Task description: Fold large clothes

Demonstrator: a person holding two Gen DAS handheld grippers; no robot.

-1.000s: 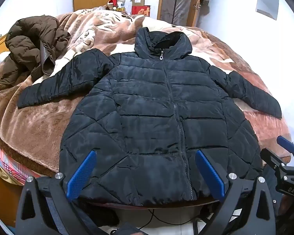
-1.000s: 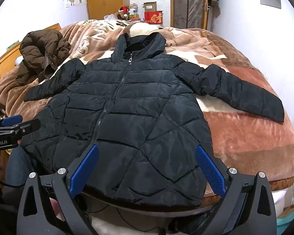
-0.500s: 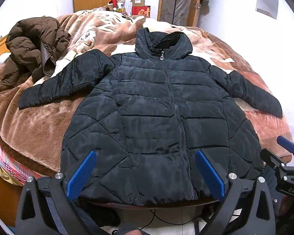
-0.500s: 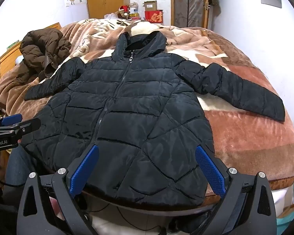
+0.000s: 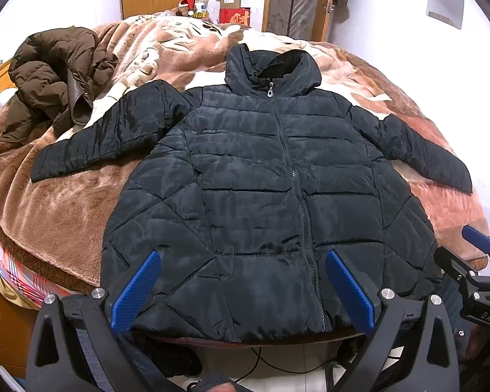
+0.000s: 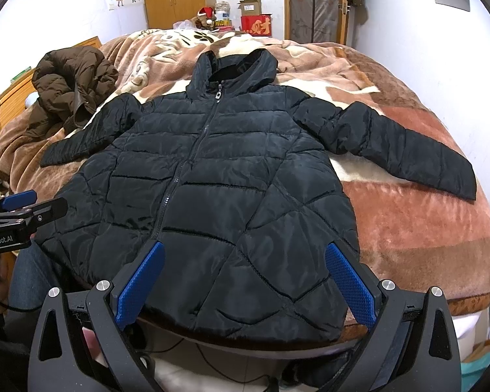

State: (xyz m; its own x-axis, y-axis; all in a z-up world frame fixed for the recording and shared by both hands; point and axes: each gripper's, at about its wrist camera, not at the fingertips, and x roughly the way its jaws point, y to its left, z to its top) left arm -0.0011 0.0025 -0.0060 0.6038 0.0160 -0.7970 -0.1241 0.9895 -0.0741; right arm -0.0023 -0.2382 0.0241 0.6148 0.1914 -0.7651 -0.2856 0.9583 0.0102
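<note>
Bed [image 5: 65, 215] bears black jacket [image 5: 261, 202]; both hand-held grippers [image 5: 241, 289] [image 6: 243, 282] agape, seemingly empty.

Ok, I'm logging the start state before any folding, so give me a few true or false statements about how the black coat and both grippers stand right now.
1. The black coat lies front up on the bed with both sleeves spread out. True.
2. Its zipper is open down to the hem. False: it is zipped up to the collar.
3. The left gripper is clamped on the hem. False: its jaws are wide open and hold nothing.
4. The right gripper has open jaws near the hem. True.
5. A brown coat lies crumpled on the blanket beside the black one. True.
</note>
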